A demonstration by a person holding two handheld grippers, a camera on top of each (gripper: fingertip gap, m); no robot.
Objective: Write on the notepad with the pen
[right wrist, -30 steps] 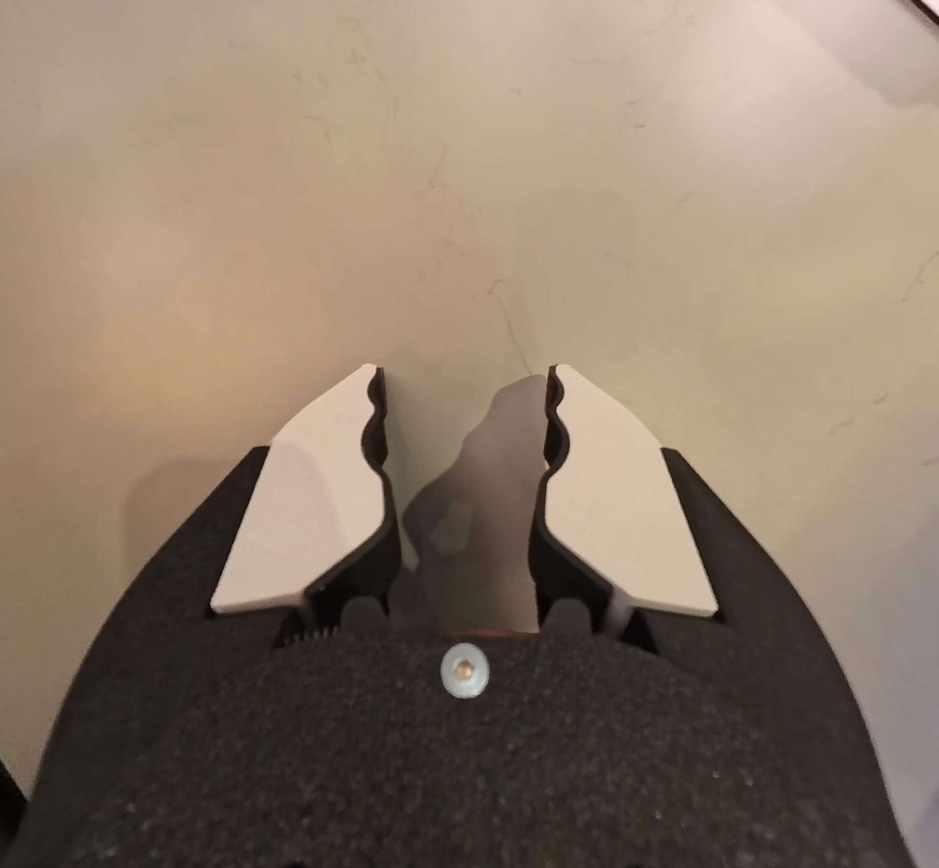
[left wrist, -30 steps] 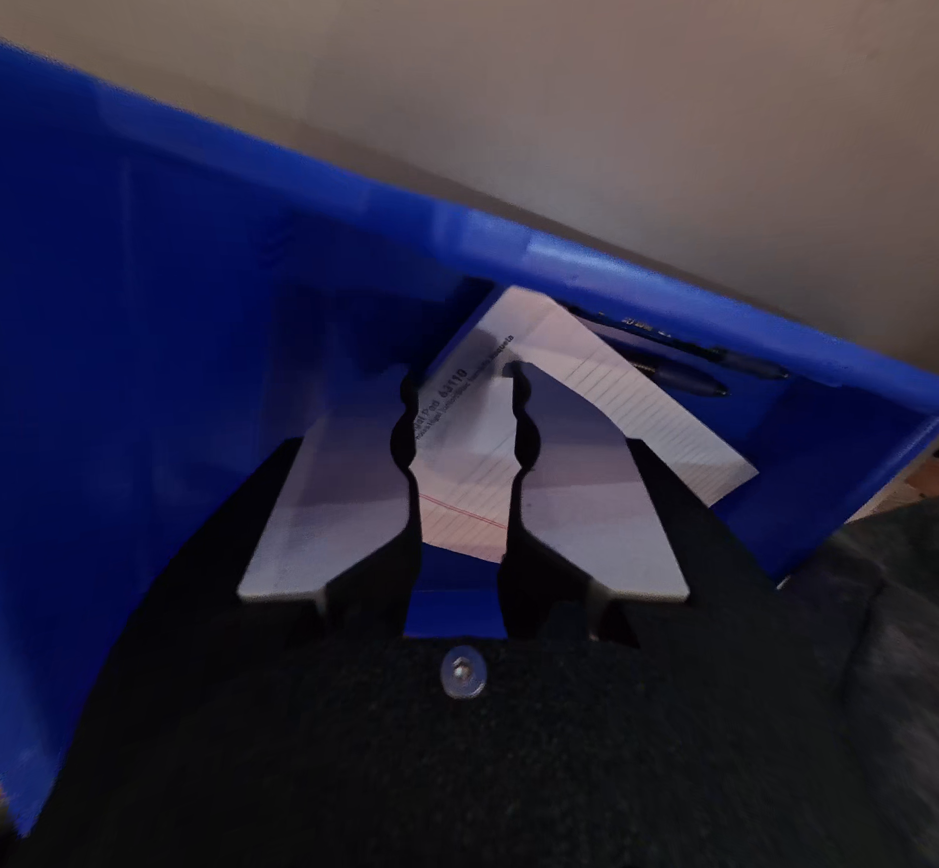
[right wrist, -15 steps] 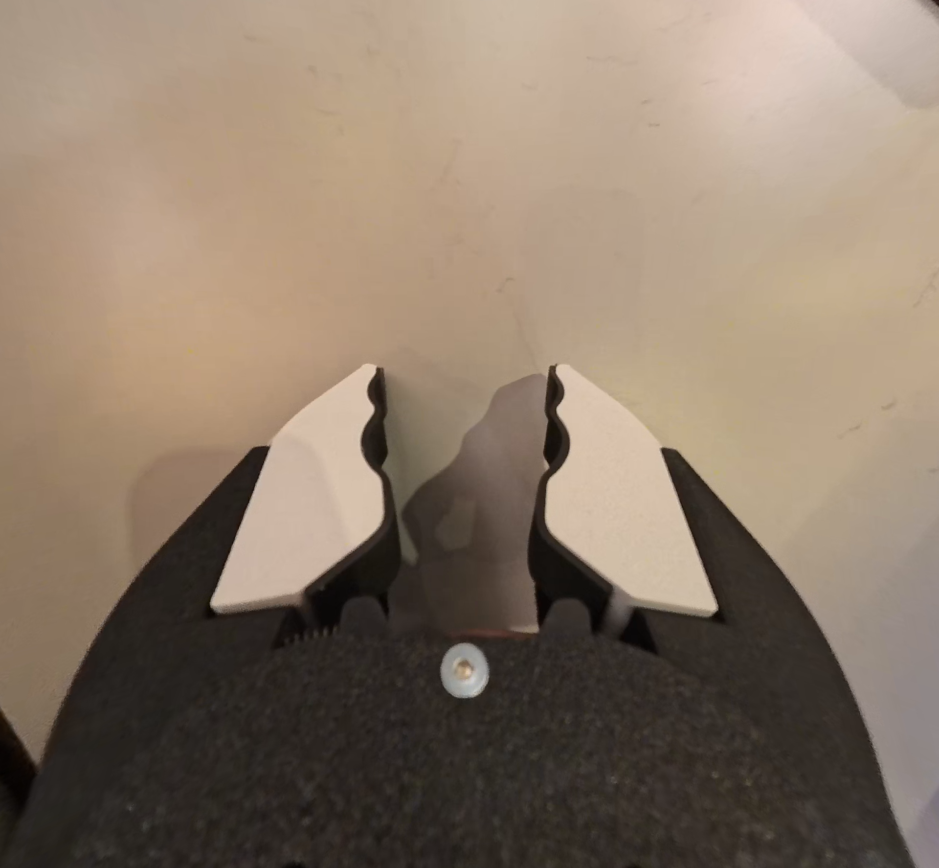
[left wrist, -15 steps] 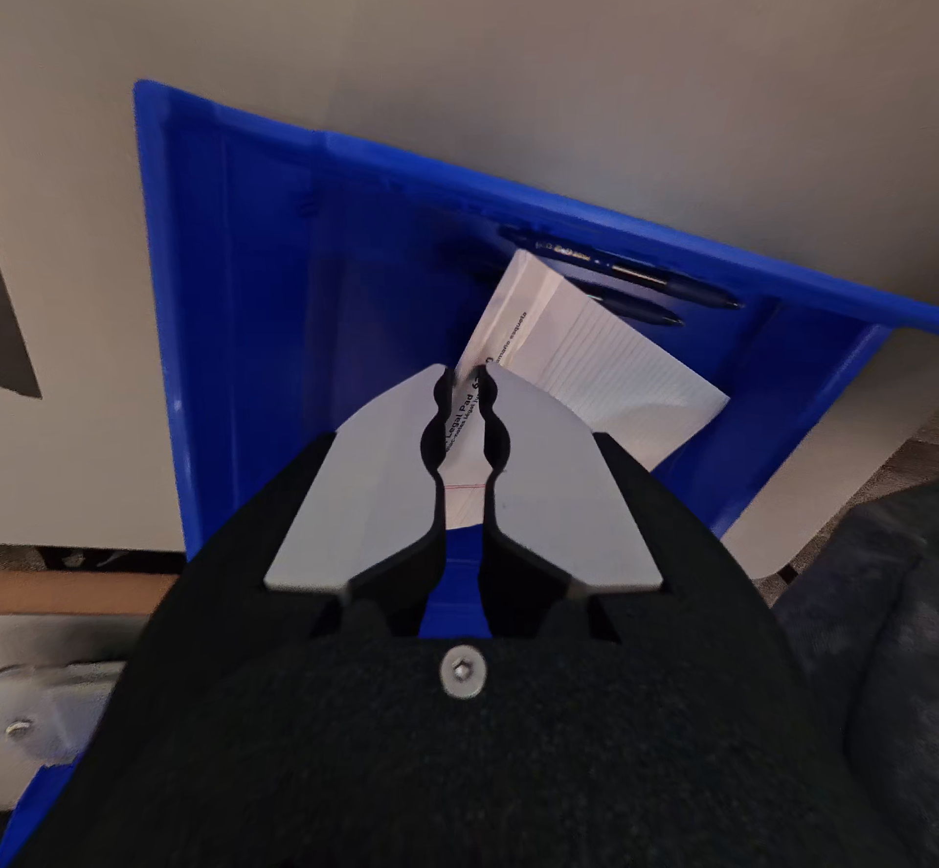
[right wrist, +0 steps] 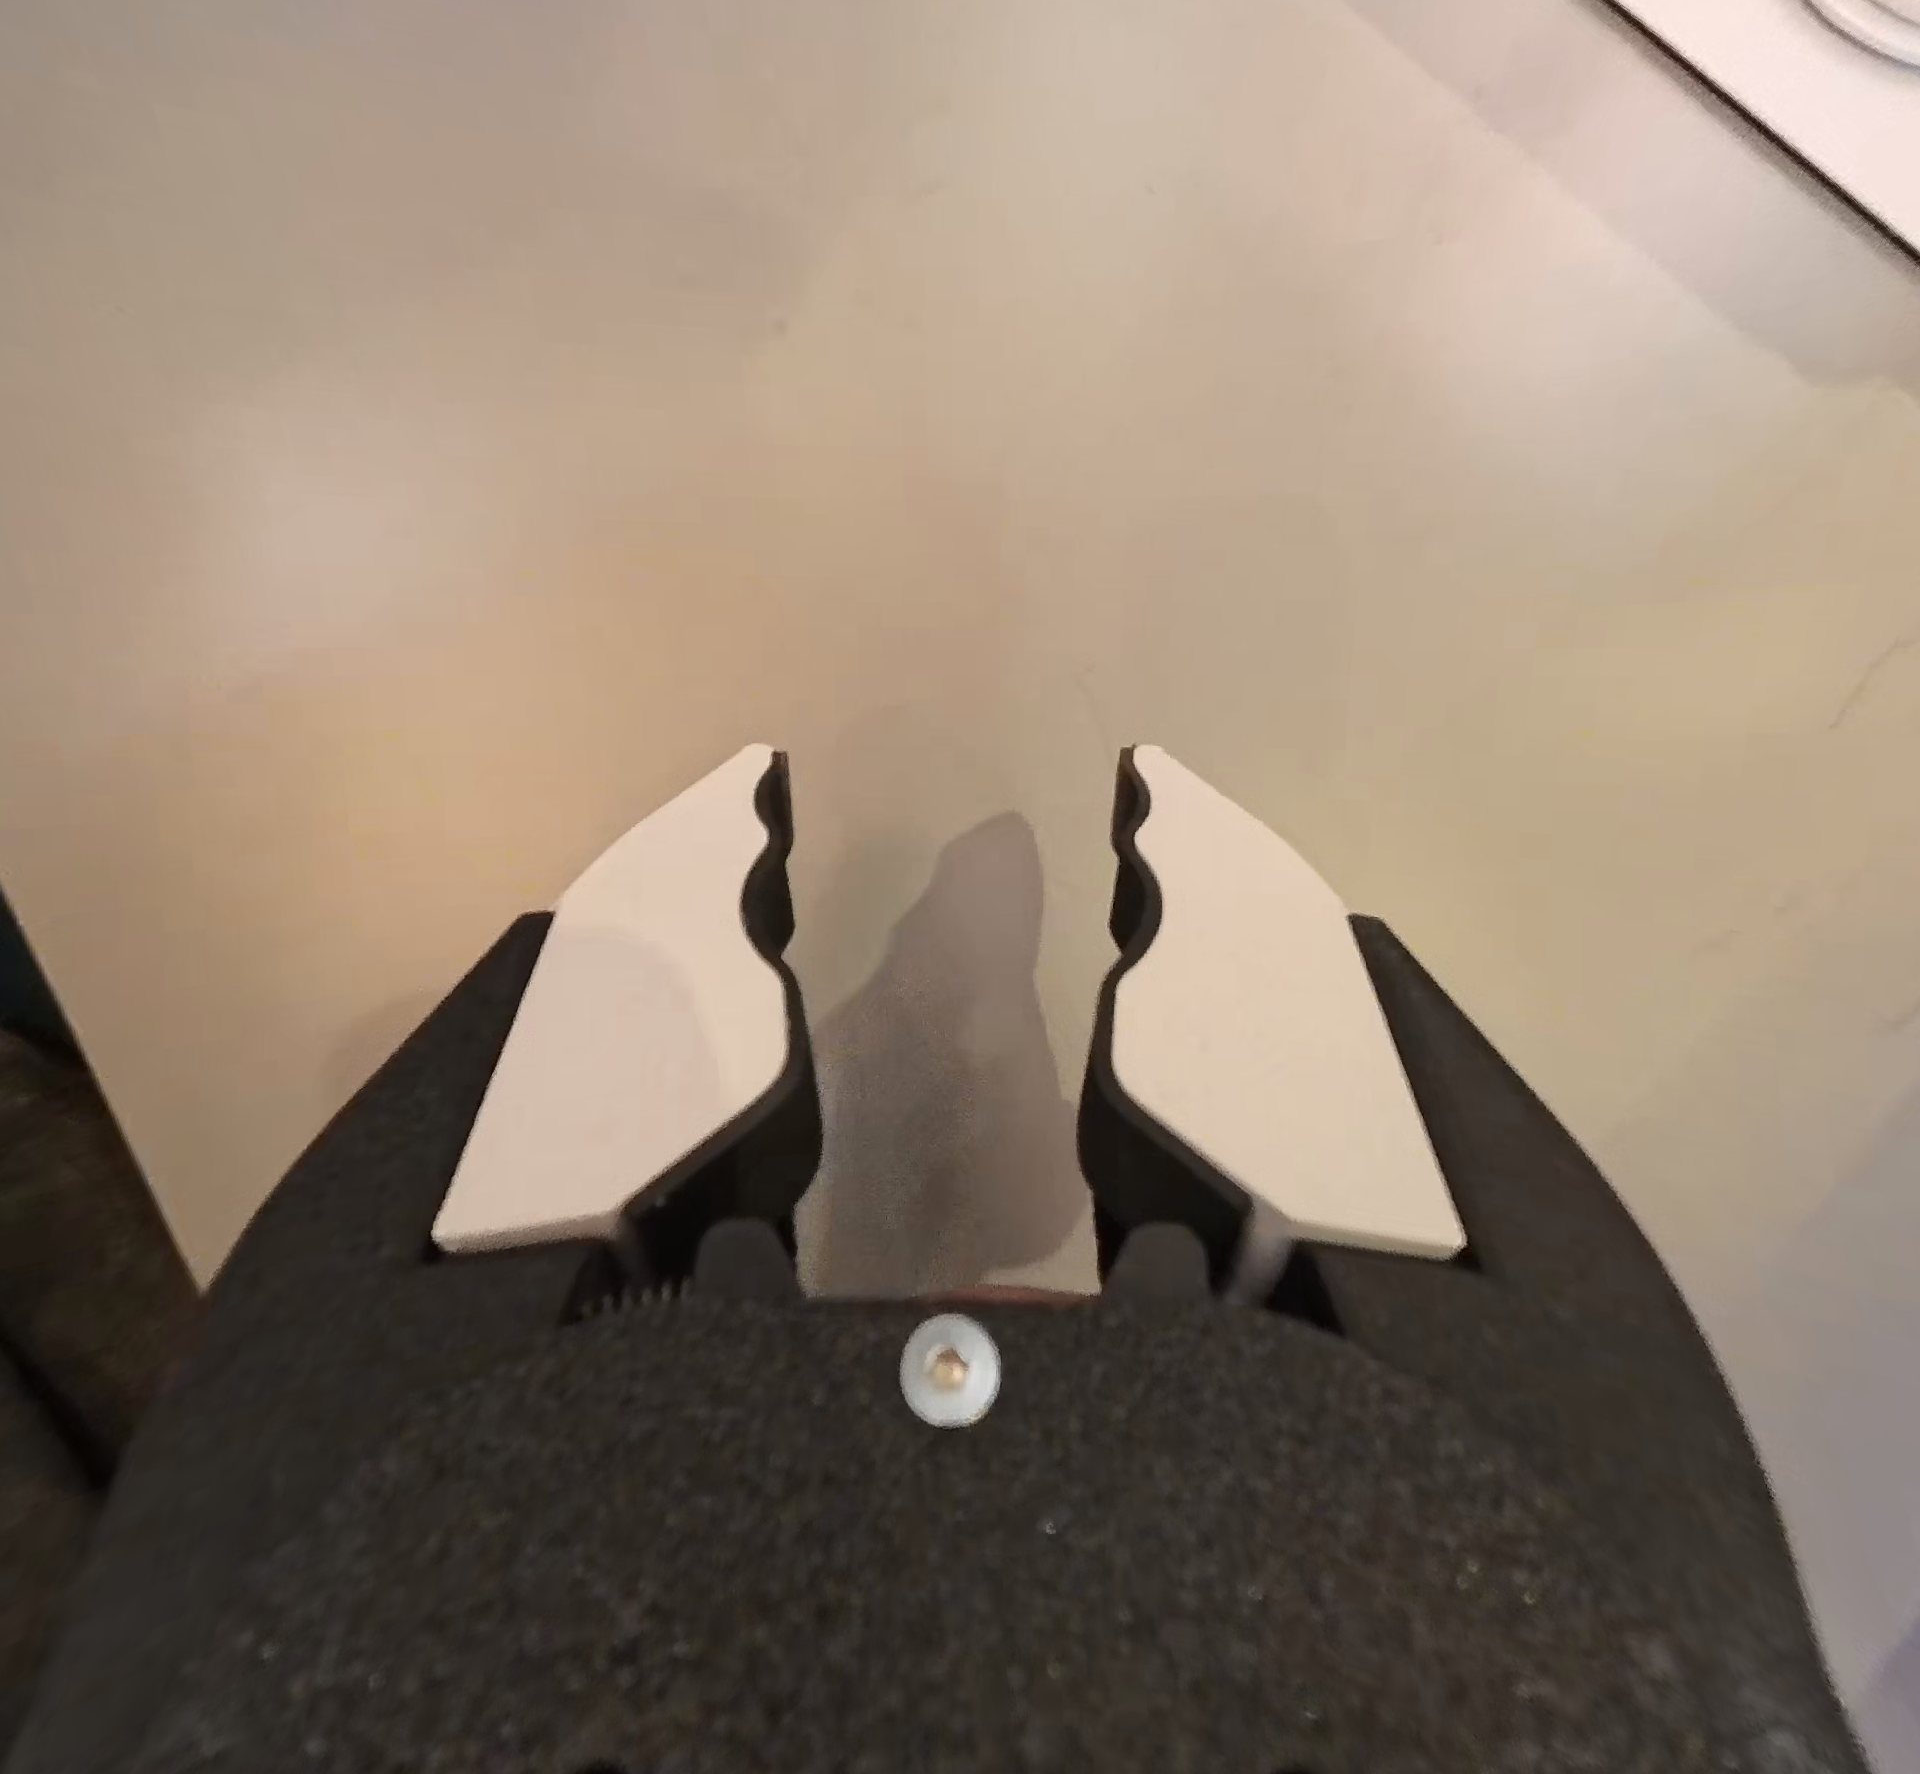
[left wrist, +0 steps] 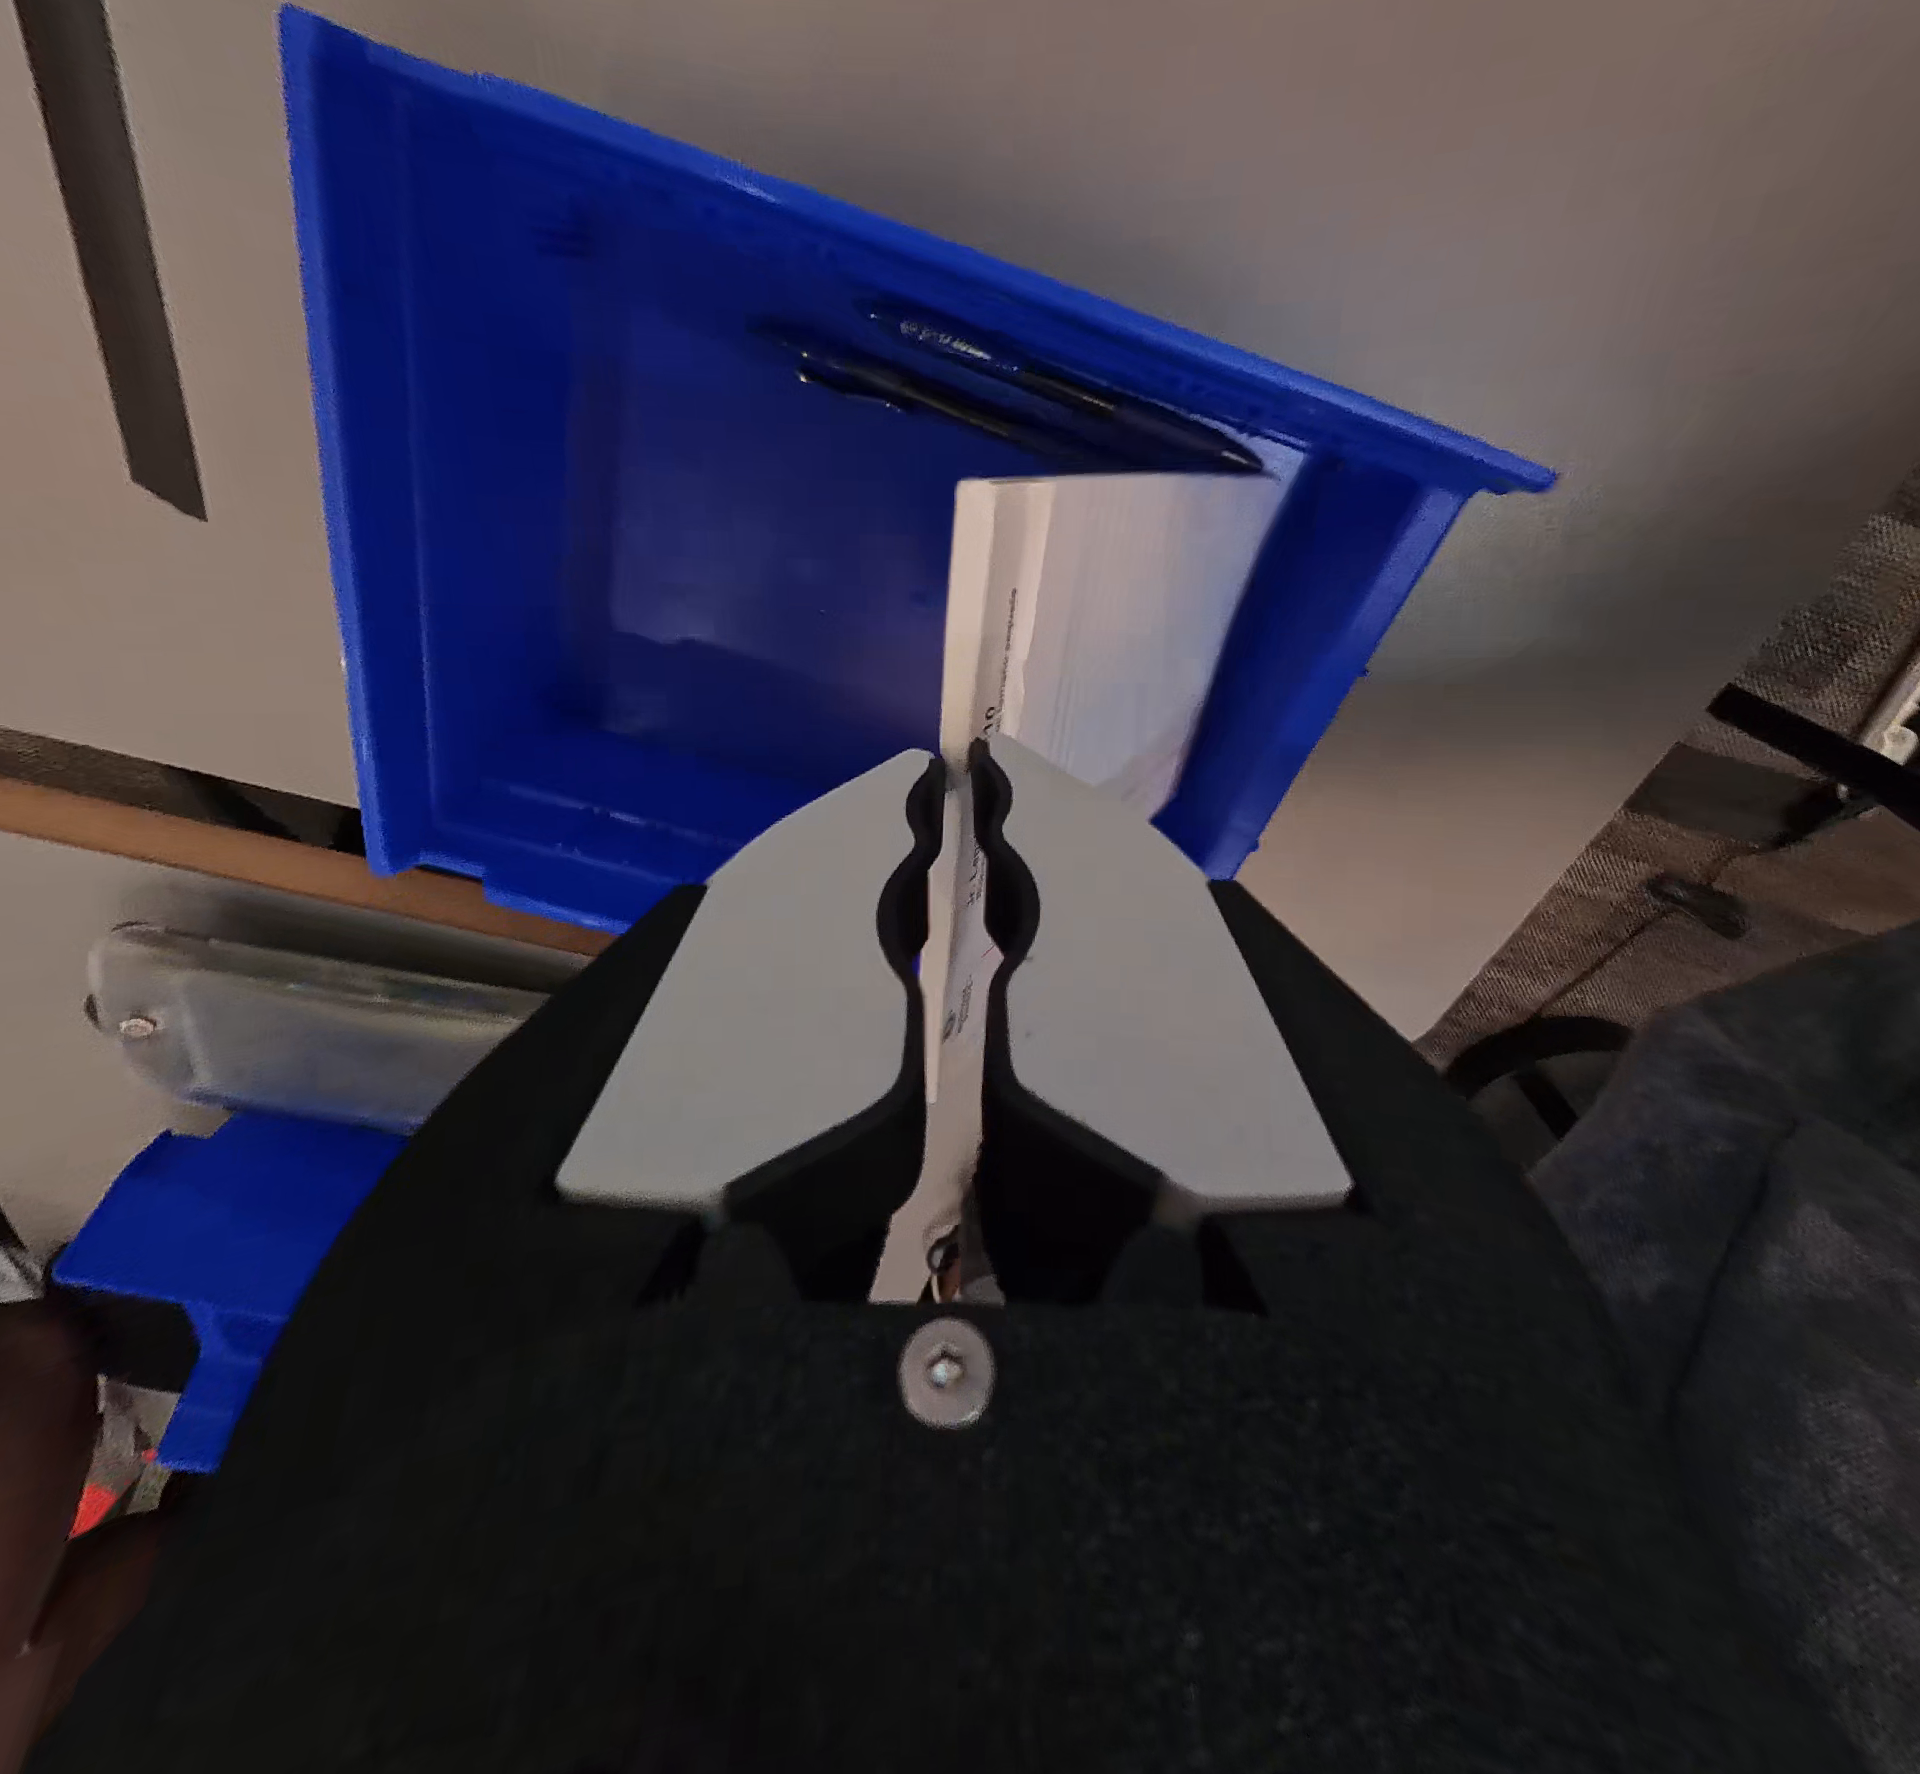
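Observation:
My left gripper [left wrist: 954, 760] is shut on the near edge of the white lined notepad [left wrist: 1101, 623] and holds it lifted on edge above the blue bin [left wrist: 468, 498]. Two dark pens [left wrist: 997, 384] lie side by side in the bin along its far wall. My right gripper [right wrist: 954, 763] is open and empty, hovering just above the bare beige tabletop [right wrist: 727, 322]. Neither the notepad nor the pens show in the right wrist view.
The bin sits on the pale table near its front edge. A second blue bin [left wrist: 177, 1236] and a clear plastic part [left wrist: 301, 1028] lie below the table at lower left. A grey fabric chair [left wrist: 1714, 893] is at right. A white board [right wrist: 1756, 10] lies at the right view's top right corner. The grippers' ends are close to 50 centimeters from one another.
My left gripper closed on the notepad and drew back and up, lifting the pad out of the bin and turning it on edge. My right gripper shifted slightly over the table, still open.

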